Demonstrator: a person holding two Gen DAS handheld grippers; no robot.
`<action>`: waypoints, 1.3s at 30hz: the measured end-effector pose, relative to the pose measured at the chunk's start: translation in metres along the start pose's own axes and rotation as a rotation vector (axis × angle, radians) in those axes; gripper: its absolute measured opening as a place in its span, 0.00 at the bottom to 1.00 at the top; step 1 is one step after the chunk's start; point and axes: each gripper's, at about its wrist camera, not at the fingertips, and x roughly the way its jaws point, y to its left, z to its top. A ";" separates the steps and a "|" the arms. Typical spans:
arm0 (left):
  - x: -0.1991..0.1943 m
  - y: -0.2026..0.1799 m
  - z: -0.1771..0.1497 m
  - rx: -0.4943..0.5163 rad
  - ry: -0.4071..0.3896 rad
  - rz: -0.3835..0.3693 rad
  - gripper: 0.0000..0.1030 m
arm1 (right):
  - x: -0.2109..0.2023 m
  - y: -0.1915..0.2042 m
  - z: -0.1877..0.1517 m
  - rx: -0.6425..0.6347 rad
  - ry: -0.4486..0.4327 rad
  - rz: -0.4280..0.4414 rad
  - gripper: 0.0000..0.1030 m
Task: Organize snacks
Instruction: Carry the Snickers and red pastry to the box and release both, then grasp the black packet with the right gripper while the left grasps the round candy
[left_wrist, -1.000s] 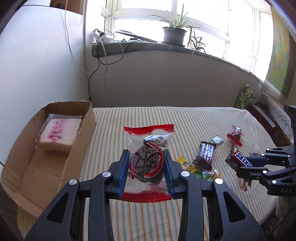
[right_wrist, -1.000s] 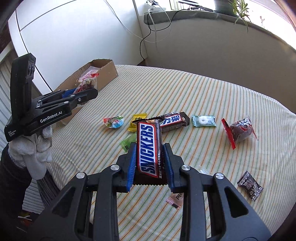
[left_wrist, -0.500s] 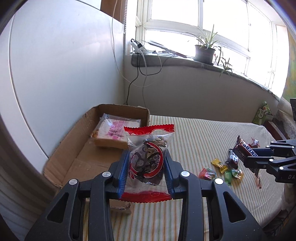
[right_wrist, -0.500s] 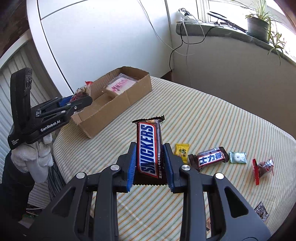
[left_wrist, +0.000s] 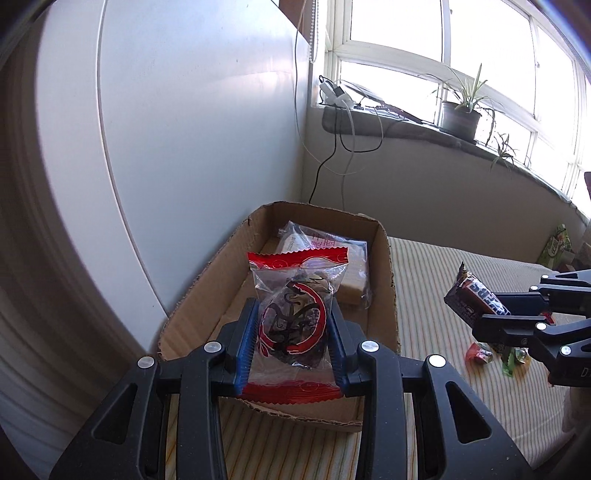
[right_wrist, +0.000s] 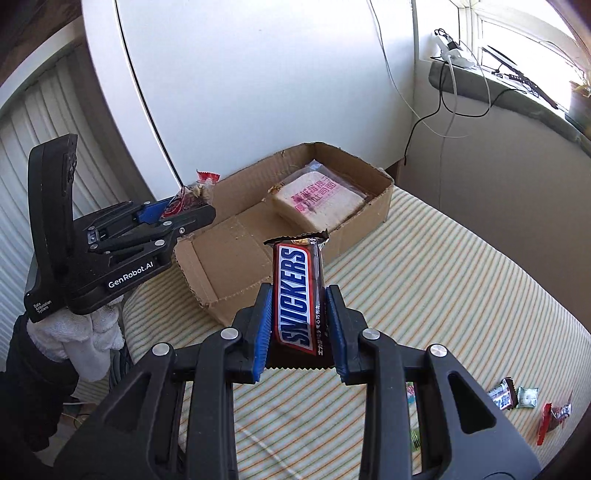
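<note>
My left gripper (left_wrist: 291, 325) is shut on a clear red-edged snack packet (left_wrist: 295, 317) and holds it above the near end of an open cardboard box (left_wrist: 384, 295). A wrapped bread slice (left_wrist: 332, 254) lies at the box's far end. My right gripper (right_wrist: 299, 317) is shut on a Snickers bar (right_wrist: 299, 295), held upright above the striped table (right_wrist: 443, 277), just right of the box (right_wrist: 229, 258). The right gripper also shows in the left wrist view (left_wrist: 491, 314), and the left gripper in the right wrist view (right_wrist: 192, 218).
Several small wrapped sweets lie on the table to the right (right_wrist: 517, 398) (left_wrist: 495, 354). A white wall stands behind the box. A window sill with cables and a potted plant (left_wrist: 461, 114) runs along the back.
Both grippers have swung left toward the cardboard box, each still holding its snack. The left one now hangs over the box's near end; the loose sweets have dropped to the right edge.
</note>
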 end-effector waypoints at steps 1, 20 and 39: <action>0.002 0.001 0.001 -0.004 0.003 0.002 0.32 | 0.006 0.002 0.003 -0.003 0.005 0.006 0.29; -0.001 0.017 0.008 -0.044 -0.026 0.054 0.37 | 0.043 0.006 0.035 0.037 -0.001 0.058 0.45; -0.030 -0.037 0.006 0.050 -0.047 0.014 0.37 | -0.026 -0.031 -0.007 0.058 -0.080 -0.057 0.57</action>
